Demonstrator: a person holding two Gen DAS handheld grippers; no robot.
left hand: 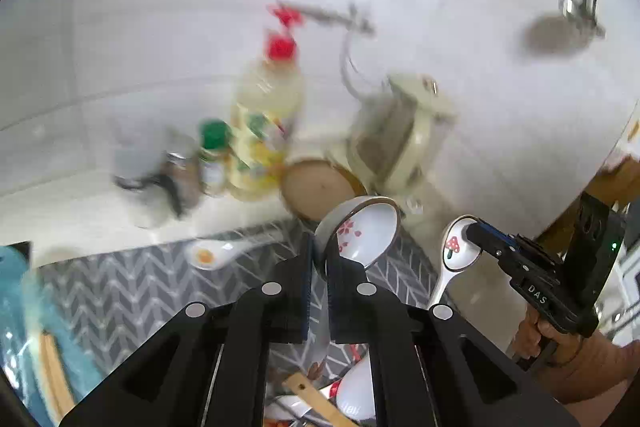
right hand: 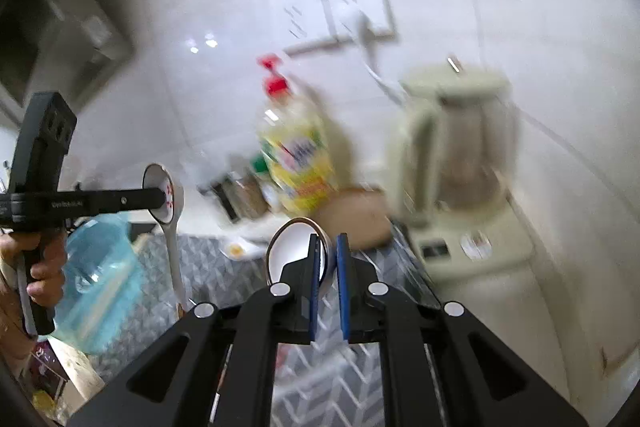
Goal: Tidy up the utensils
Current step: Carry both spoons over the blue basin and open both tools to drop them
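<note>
My left gripper (left hand: 319, 259) is shut on a white ceramic spoon with pink flowers (left hand: 362, 231), held up above the grey chevron mat (left hand: 120, 287). The same gripper and spoon (right hand: 166, 195) show at the left of the right wrist view. My right gripper (right hand: 327, 259) is shut on a white ceramic spoon with a dark rim (right hand: 294, 247); in the left wrist view that spoon (left hand: 456, 251) has a mushroom print and the right gripper (left hand: 474, 231) clamps its bowl. Another white spoon (left hand: 216, 253) lies on the mat. More spoons and a wooden utensil (left hand: 316, 399) lie below my left gripper.
A yellow oil bottle with a red cap (left hand: 268, 123), spice jars (left hand: 214, 159), a cream blender (left hand: 404, 131) and a round wooden board (left hand: 320, 187) stand along the tiled wall. A blue plastic container (right hand: 100, 279) sits at the left. A wall socket (right hand: 360, 15) is above.
</note>
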